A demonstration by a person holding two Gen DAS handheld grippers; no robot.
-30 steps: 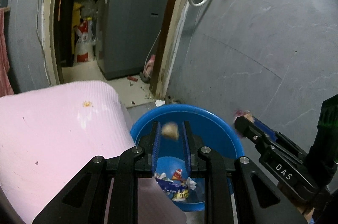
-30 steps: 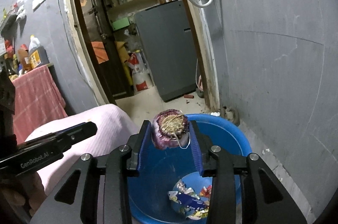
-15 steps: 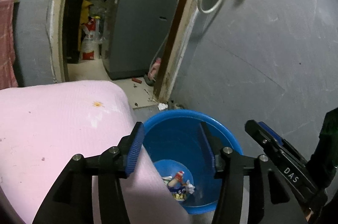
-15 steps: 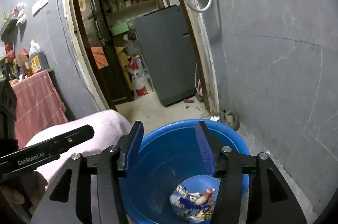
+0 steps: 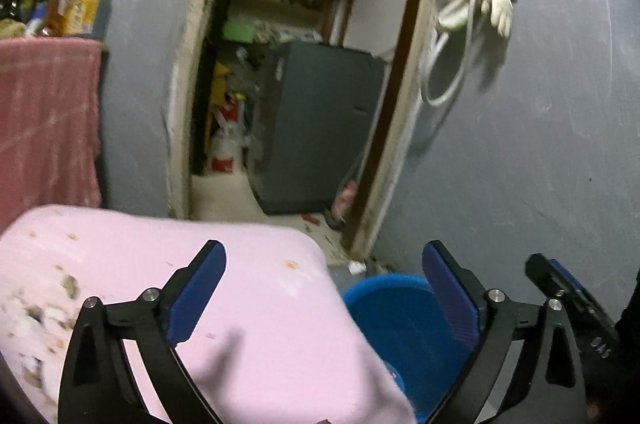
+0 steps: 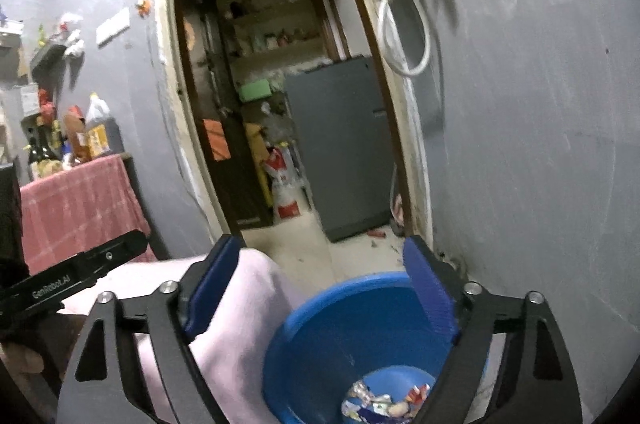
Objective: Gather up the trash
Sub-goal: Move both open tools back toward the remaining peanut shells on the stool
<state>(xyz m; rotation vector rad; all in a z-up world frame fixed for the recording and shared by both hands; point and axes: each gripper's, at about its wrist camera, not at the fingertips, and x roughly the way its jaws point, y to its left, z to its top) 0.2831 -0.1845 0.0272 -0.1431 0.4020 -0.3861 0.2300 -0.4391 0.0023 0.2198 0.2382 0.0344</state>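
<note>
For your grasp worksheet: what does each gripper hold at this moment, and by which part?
Nothing. The left gripper and right gripper have just opened, jaws empty, by the blue bucket.

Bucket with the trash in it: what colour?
Blue; the bucket shows best in the right wrist view.

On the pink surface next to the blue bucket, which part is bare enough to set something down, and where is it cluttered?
The pink surface is bare from the small orange speck to the edge beside the blue bucket. Its far-left side is crowded with scraps. The bucket's bottom already holds wrappers.
</note>
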